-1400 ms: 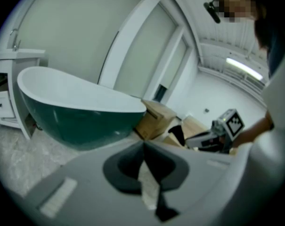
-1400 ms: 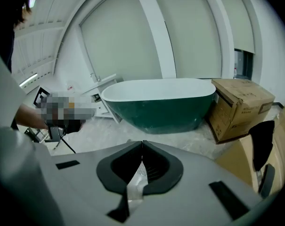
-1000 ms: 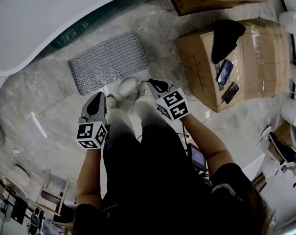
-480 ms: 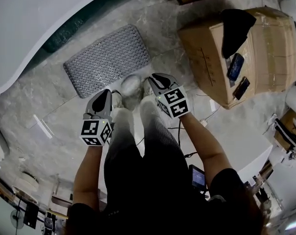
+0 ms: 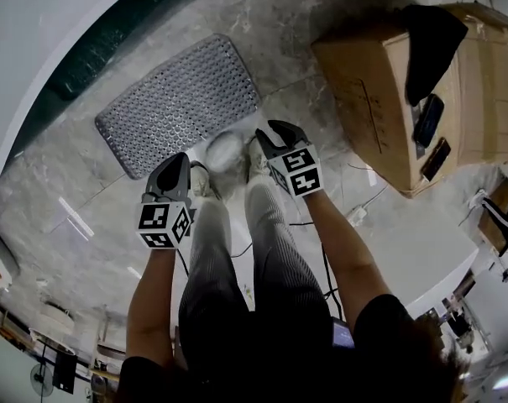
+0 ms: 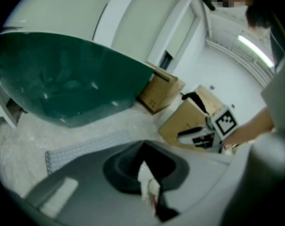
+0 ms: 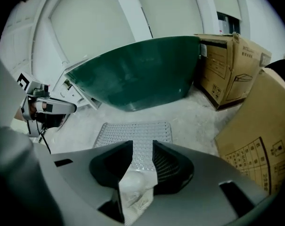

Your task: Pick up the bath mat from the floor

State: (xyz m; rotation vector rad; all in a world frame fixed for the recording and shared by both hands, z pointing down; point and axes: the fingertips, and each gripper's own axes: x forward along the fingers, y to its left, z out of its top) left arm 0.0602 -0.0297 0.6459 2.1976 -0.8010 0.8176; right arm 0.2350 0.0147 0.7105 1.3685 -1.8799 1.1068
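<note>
Head view looks steeply down on a person standing on a pale marbled floor (image 5: 295, 23) with a gripper in each hand, both pointing down and forward. The bath mat (image 5: 180, 103), grey and covered in small bumps, lies flat on that floor just beside the dark green side of a white-rimmed bathtub (image 5: 81, 53), and it sits a little ahead of the person's shoes (image 5: 224, 148). The left gripper (image 5: 175, 164) hangs near the mat's closer edge without touching it. In the left gripper view its jaws stand together at the tips with nothing gripped, and only a pale sliver shows through lower down. The right gripper (image 5: 279, 133) hovers near the mat's nearer right corner, also clear of it. In the right gripper view its jaws stand apart, having just been opening, and nothing is held between them; the mat and a bit of pale shoe show through the gap. To the right of the mat, well apart from it, stands a cardboard box (image 5: 375, 99) with a black cloth (image 5: 434, 40) draped over its top and two phones (image 5: 428, 122) lying on it.
</note>
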